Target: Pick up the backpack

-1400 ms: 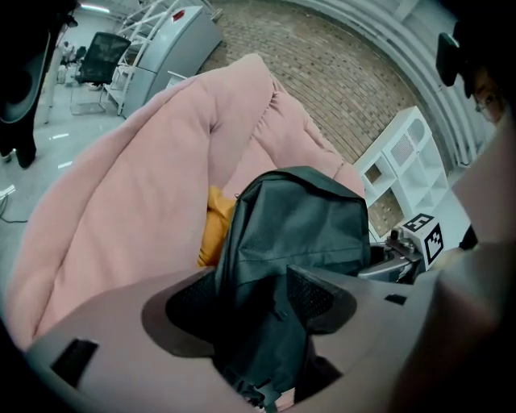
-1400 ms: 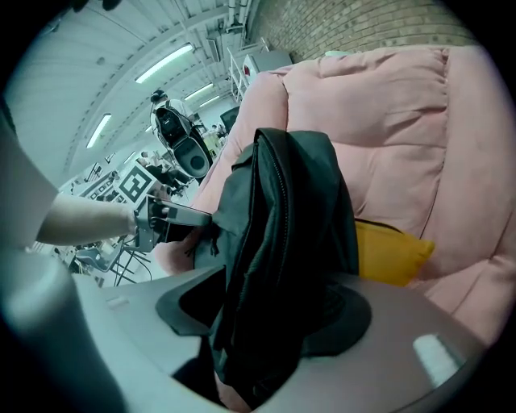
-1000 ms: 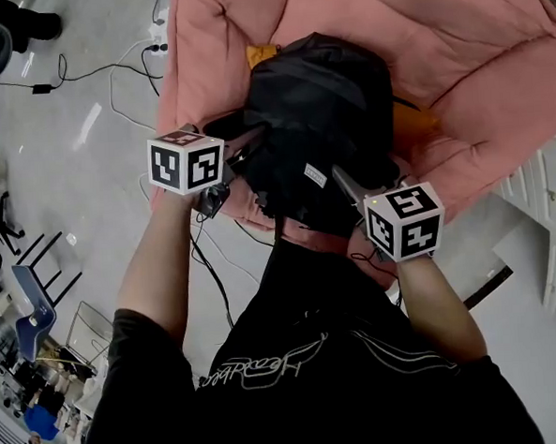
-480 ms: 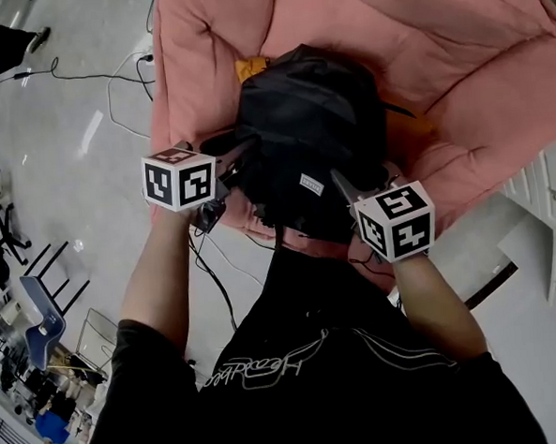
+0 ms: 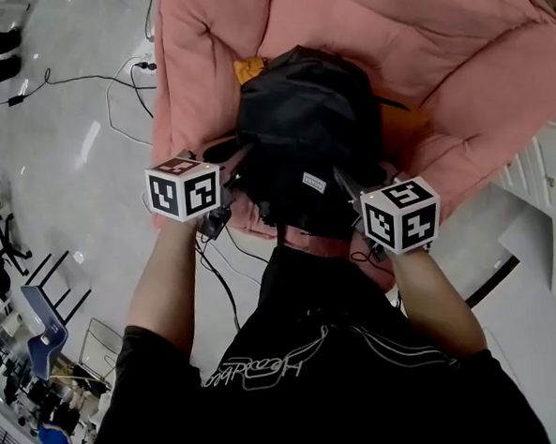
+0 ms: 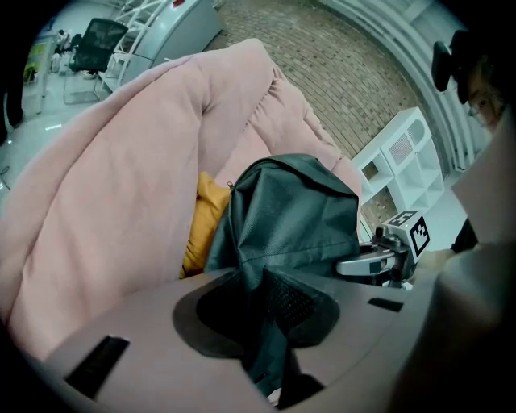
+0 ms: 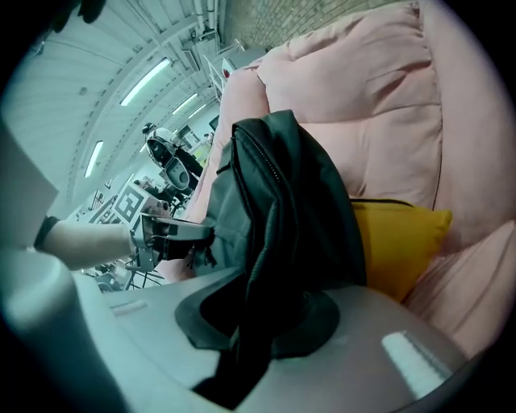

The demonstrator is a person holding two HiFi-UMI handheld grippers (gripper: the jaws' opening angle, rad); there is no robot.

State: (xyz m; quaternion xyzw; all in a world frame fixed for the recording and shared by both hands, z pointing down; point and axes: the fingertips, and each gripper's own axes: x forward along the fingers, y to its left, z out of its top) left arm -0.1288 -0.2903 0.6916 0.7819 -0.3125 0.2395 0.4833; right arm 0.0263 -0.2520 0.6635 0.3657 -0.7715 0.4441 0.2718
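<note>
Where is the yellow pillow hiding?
In the right gripper view, the yellow pillow peeks out to the right of the black backpack, partly covered by it. It is tucked against the pink sofa.

Black backpack [image 5: 305,121] upright, slumped on pink beanbag [image 5: 436,38].

There is 1 backpack [image 5: 305,121], 1 pink sofa [image 5: 455,46], 1 white cabinet [image 5: 548,181] at 4 o'clock, and yellow cushion [image 5: 405,121] showing in 2 spots, at the backpack's 11 and 3 o'clock.
</note>
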